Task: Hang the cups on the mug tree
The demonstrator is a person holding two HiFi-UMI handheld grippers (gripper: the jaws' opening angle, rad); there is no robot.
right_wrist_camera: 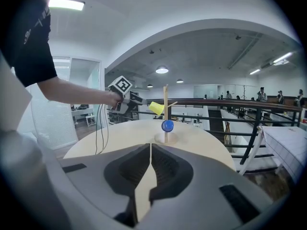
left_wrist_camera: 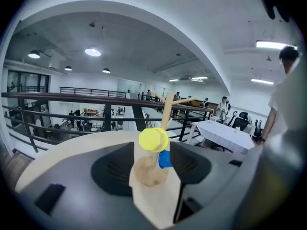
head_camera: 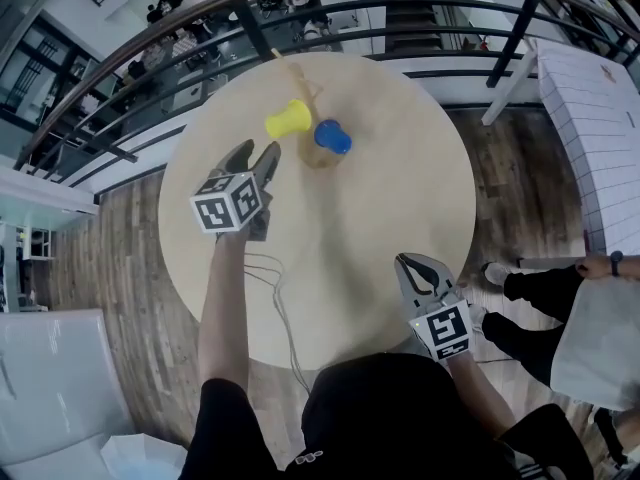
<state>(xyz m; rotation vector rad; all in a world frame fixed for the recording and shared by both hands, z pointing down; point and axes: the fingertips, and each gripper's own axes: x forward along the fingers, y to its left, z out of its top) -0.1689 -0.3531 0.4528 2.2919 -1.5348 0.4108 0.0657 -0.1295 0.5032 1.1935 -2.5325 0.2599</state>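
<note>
1. The mug tree stands on the round worktop, in the upper middle of the head view. Both cups that I can see hang from it.
2. The yellow cup sits on a higher branch, left of the pole. The blue cup hangs lower down, just right of the pole and close above the base.
3. No other cup lies on the worktop in any view. The hanging looks finished to me, with nothing left but drawing back, though a cup out of frame can't be ruled out.
4. The tree's pole stands upright, so its long axis runs straight up from the round base.
5. The yellow cup lies roughly level. Its long axis runs from the pole toward the left of the head view, one round end facing the left hand-held gripper. I can't tell whether that end is the mouth or the bottom.
6. The blue cup's axis points toward the lower right of the head view. It shows a round face to the right hand-held gripper.
7. The left hand-held gripper hovers just below and left of the tree, aimed at it. Its jaws are apart and nothing is between them.
8. The right hand-held gripper sits well apart, at the lower right near the worktop's edge. Its jaws are pressed together and empty.
</note>
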